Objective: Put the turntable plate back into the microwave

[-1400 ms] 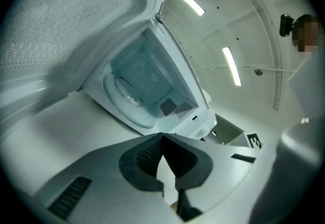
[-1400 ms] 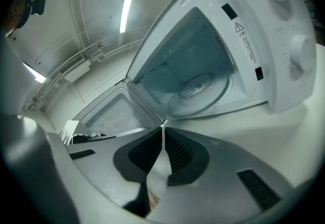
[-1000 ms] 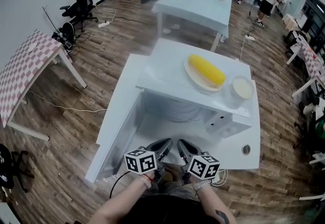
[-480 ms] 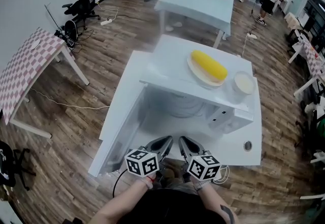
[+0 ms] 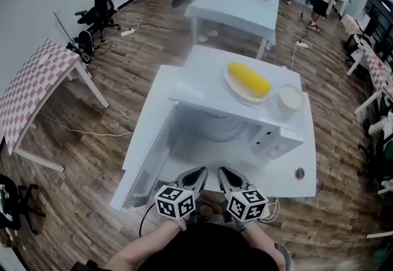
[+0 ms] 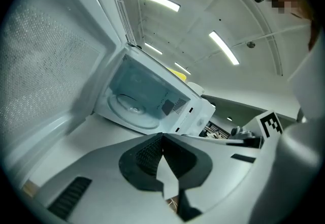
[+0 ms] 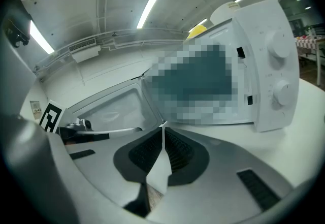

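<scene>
The white microwave stands on a white table with its door swung open to the left. Inside the cavity lies the clear glass turntable plate, also seen on the cavity floor in the left gripper view. My left gripper and right gripper hover side by side at the table's front edge, well short of the opening. Both are shut with nothing between the jaws, in the left gripper view and the right gripper view.
On the microwave's top sit a plate with a yellow corn-shaped thing and a white bowl. The control panel with its knobs faces me at the right. A cable hole marks the table. More tables, chairs and people stand beyond.
Both grippers stay shut and close together at the table's front edge. The head view has shifted slightly; nothing was picked up or let go.
</scene>
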`<action>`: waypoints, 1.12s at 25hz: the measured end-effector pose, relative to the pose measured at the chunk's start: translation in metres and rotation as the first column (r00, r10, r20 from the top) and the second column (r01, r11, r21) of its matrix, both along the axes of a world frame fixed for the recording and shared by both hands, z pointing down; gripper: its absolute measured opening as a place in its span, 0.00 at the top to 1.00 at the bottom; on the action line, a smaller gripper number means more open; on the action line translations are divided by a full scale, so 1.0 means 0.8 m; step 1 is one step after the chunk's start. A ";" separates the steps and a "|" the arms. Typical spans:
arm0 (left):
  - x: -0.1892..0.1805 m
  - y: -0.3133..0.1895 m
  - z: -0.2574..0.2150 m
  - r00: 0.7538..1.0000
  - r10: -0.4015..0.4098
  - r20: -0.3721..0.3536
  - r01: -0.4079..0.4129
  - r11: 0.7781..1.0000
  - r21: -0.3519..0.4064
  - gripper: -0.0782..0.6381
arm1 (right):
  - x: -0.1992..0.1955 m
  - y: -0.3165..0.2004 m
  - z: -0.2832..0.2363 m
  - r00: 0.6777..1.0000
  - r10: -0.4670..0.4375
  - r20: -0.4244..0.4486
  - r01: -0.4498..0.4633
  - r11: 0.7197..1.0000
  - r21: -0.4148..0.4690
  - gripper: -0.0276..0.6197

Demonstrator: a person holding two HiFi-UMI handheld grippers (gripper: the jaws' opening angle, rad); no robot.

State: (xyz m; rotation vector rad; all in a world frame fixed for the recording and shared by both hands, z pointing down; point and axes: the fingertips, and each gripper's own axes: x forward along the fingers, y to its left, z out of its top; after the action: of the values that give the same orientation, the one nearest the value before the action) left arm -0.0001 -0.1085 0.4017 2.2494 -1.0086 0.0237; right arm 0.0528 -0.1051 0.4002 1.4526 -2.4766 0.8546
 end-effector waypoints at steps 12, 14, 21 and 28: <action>0.002 0.006 0.008 1.000 -0.011 0.001 0.011 1.000 -0.014 0.87 | 0.002 0.013 0.004 1.000 0.002 -0.014 -0.002 1.000 -0.004 0.90; 0.002 0.008 0.010 1.000 -0.012 0.003 0.012 1.000 -0.018 0.87 | 0.005 0.015 0.006 1.000 0.008 -0.015 -0.008 1.000 -0.007 0.90; -0.003 0.022 0.023 1.000 -0.015 0.010 0.015 0.998 -0.062 0.87 | 0.000 0.031 0.018 1.000 0.001 -0.010 -0.002 0.999 -0.044 0.90; -0.012 0.033 0.037 0.999 -0.035 0.005 0.035 0.994 -0.105 0.87 | -0.006 0.043 0.031 1.000 -0.011 -0.010 0.010 0.997 -0.070 0.90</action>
State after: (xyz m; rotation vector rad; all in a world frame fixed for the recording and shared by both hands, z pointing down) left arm -0.0095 -0.0818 0.4315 2.1371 -1.0248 0.0640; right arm 0.0478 -0.0706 0.4248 1.4162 -2.4190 0.9197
